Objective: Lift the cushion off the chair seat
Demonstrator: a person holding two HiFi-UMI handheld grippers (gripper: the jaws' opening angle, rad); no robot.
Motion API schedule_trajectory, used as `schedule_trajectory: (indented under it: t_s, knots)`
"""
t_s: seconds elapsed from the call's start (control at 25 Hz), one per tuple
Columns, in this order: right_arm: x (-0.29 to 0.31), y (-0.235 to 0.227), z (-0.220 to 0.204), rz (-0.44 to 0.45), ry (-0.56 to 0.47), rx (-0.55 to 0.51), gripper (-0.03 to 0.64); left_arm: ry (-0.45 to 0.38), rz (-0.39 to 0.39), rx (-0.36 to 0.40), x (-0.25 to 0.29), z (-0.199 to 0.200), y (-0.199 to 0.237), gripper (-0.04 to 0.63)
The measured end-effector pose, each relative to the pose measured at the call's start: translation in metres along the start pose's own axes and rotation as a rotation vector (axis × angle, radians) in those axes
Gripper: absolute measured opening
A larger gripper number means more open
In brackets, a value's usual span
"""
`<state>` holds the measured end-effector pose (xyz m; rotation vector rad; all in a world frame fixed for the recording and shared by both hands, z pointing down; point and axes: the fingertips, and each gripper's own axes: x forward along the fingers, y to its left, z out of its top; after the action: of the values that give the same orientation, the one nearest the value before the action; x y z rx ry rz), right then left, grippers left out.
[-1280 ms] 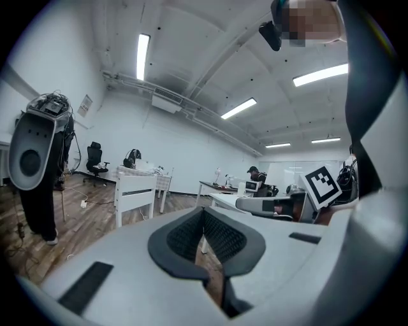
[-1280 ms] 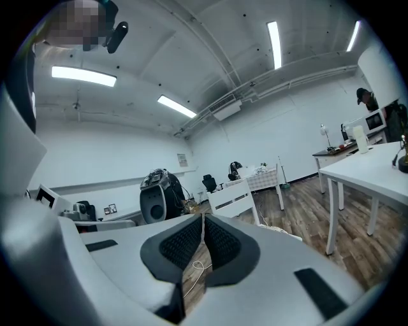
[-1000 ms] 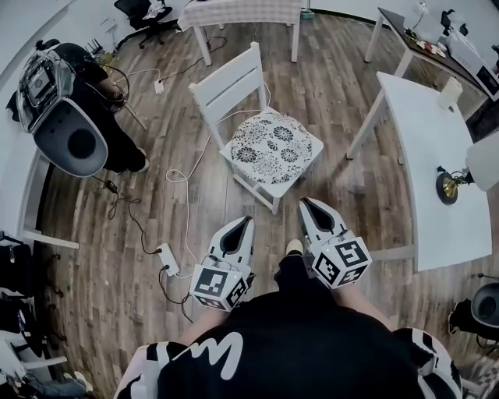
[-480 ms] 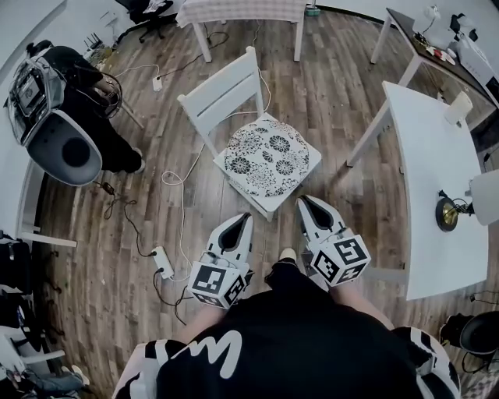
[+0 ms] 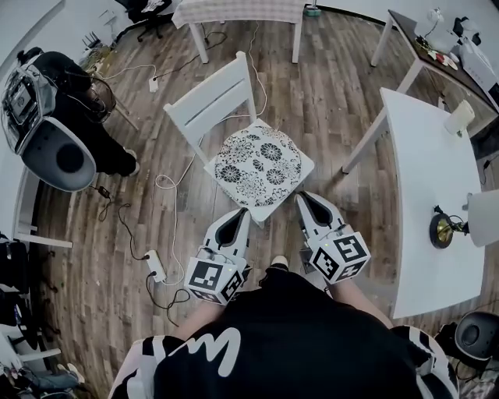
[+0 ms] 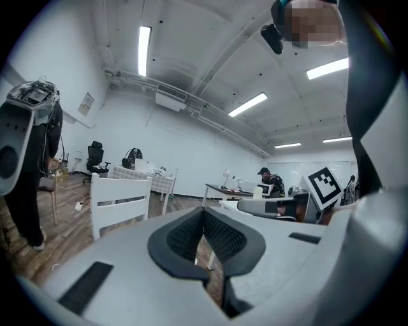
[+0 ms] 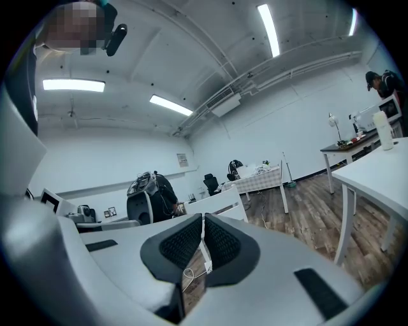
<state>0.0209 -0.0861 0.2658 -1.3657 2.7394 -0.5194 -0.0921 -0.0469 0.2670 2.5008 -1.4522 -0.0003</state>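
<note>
A flat cushion point(image 5: 256, 166) with a black-and-white flower print lies on the seat of a white wooden chair point(image 5: 210, 103) in the middle of the head view. My left gripper point(image 5: 243, 213) is shut and empty, its tip just short of the seat's near edge. My right gripper point(image 5: 301, 199) is also shut and empty, its tip close to the seat's near right corner. Neither touches the cushion. In the left gripper view the chair's back point(image 6: 120, 198) shows past the closed jaws. The right gripper view shows the chair back point(image 7: 215, 202) too.
A white table point(image 5: 427, 187) with a small lamp point(image 5: 444, 227) stands to the right. A person in black with a grey device point(image 5: 47, 125) stands at the left. Cables and a power strip point(image 5: 155, 266) lie on the wood floor. Another table point(image 5: 238, 12) stands behind the chair.
Both grippers and I have come nearer to the chair; their tips, a step short of the seat's near edge before, now almost reach it. Jaws stayed shut.
</note>
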Motion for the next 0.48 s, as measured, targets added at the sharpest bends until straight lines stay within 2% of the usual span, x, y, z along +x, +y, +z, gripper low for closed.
schedule_trajectory:
  t_s: [0.28, 0.48]
  knots:
    - [0.004, -0.02, 0.006, 0.021, -0.007, 0.018, 0.028, -0.006, 0.014, 0.014, 0.018, 0.001, -0.009, 0.005]
    - [0.012, -0.021, -0.001, 0.05, 0.012, 0.038, 0.028, 0.003, 0.068, -0.012, 0.013, -0.004, 0.003, 0.005]
